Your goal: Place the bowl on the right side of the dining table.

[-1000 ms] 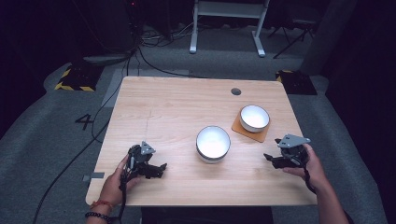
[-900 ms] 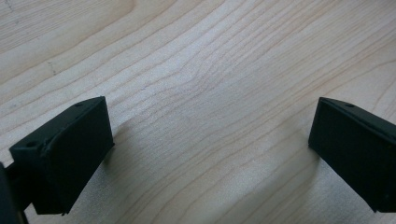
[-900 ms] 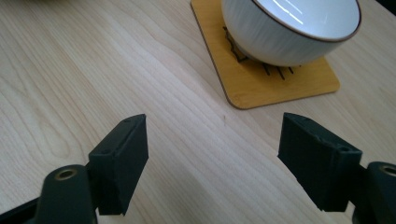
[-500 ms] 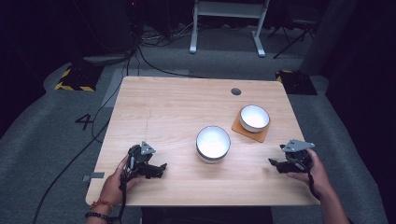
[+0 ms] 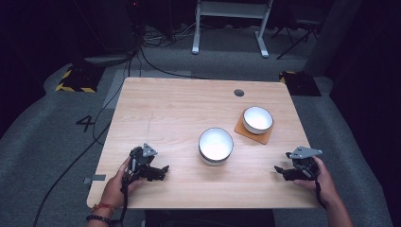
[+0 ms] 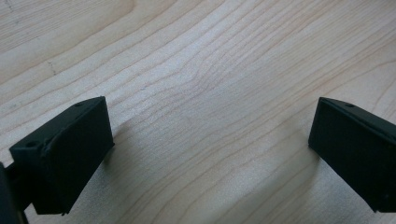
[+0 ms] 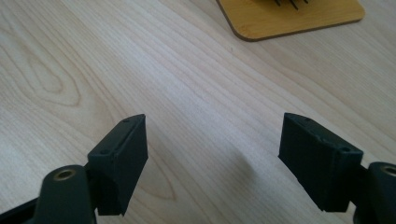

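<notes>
Now my left gripper and right gripper rest wide open and empty near the table's front corners, bowl between them.

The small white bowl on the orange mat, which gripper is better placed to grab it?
Probably the right gripper: it sits open on the same side of the wooden table as the small white bowl.

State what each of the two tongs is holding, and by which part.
Nothing is held. The left tongs and the right tongs are both open over the bare light wooden table, apart from both bowls.
</notes>
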{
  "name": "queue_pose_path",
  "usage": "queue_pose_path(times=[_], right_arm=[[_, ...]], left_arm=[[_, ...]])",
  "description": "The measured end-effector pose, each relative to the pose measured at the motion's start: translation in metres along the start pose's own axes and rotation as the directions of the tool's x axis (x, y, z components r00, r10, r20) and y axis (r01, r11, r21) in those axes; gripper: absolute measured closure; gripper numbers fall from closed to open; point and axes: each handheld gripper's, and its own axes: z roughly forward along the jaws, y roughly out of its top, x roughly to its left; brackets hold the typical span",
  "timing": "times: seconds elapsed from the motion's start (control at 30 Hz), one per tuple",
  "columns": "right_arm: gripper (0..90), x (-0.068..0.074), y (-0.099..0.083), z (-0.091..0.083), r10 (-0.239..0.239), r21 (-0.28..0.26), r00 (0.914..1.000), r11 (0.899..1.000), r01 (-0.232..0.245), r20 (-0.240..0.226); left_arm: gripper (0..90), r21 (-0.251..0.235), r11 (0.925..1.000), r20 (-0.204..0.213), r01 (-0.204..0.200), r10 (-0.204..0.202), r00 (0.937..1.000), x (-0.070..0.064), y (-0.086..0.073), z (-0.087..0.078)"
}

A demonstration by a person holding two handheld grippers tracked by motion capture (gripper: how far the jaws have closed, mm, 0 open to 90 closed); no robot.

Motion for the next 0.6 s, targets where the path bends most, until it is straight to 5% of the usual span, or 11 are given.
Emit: queue_pose_path(times=[0.6], right_arm=[[22.7,-0.011,-0.028,-0.008,0.077,-0.043,0.9968,0.996,-0.078,-0.022]], left_arm=[[0.0,0.000,1.0000,-0.001,0.000,0.000,1.0000,0.000,0.000,0.000]])
